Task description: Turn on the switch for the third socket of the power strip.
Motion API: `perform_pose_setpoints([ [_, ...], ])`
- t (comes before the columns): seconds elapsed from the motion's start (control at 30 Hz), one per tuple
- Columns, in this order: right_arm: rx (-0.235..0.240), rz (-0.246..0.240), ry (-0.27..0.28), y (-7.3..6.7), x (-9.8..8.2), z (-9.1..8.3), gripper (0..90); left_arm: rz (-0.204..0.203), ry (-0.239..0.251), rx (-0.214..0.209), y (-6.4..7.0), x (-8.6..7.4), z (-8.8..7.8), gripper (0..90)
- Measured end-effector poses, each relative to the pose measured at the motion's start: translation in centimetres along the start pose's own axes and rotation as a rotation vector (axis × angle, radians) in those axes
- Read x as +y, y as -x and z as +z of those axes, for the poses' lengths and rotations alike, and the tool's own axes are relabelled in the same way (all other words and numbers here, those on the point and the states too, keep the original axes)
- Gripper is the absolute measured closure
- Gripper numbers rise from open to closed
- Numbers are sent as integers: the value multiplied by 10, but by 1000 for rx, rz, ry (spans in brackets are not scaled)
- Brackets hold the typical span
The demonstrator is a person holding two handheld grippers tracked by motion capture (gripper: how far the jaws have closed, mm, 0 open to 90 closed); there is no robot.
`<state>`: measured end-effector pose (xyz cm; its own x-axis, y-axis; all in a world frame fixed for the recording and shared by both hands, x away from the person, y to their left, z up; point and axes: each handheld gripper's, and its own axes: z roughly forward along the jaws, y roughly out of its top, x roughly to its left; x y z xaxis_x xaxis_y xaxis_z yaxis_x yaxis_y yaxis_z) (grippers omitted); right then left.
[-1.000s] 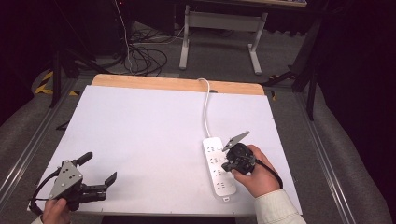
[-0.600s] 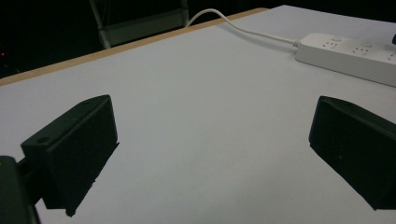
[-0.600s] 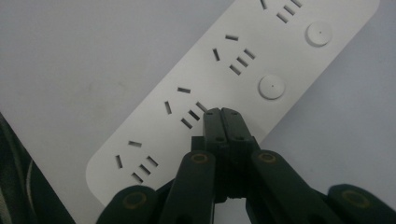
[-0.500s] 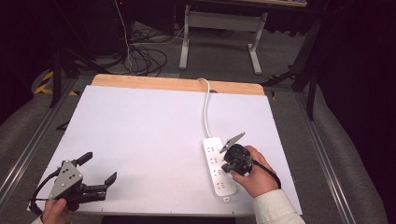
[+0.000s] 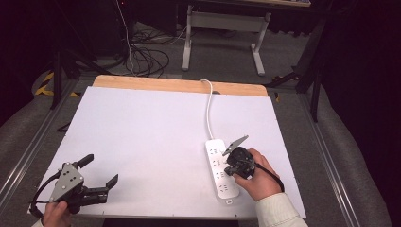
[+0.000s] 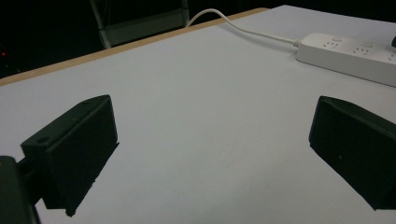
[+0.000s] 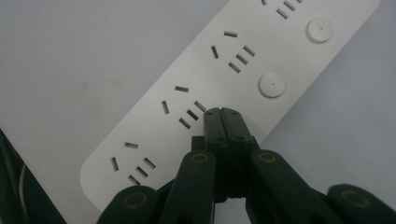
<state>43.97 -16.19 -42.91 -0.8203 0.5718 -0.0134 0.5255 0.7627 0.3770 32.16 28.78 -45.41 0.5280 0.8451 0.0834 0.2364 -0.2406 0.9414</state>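
A white power strip point(image 5: 215, 163) lies on the right half of the white table, and its white cable point(image 5: 208, 109) runs to the far edge. My right gripper point(image 5: 231, 169) points down onto the strip with its jaws shut and nothing between them. Up close, the right gripper's tips point(image 7: 222, 114) rest on the strip point(image 7: 224, 60) beside a socket, just short of a round button point(image 7: 272, 85). My left gripper point(image 5: 100, 170) hovers near the front left corner, open and empty. The left gripper point(image 6: 210, 140) faces bare table, with the strip point(image 6: 355, 53) at the far right.
The table top point(image 5: 142, 132) is a white sheet with a wooden strip point(image 5: 179, 85) along its far edge. Metal rails run down both sides. Loose cables point(image 5: 142, 56) and a desk frame point(image 5: 222, 28) stand on the floor beyond.
The right hand and gripper have shifted slightly left over the power strip. The left gripper has stayed where it was, still open.
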Motion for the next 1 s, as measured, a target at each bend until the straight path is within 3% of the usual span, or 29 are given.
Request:
perform_pose_setpoints([
  [0.53, -17, 8, -13, -3, 0, 2, 900, 2, 1, -1, 0, 0, 0, 16],
  [0.73, -6, 25, 2, 0, -2, 4, 900, 1, 0, -1, 0, 0, 0, 16],
  [1.0, -4, 14, 26, -1, -4, 2, 900, 1, -1, 0, 0, 0, 0, 16],
])
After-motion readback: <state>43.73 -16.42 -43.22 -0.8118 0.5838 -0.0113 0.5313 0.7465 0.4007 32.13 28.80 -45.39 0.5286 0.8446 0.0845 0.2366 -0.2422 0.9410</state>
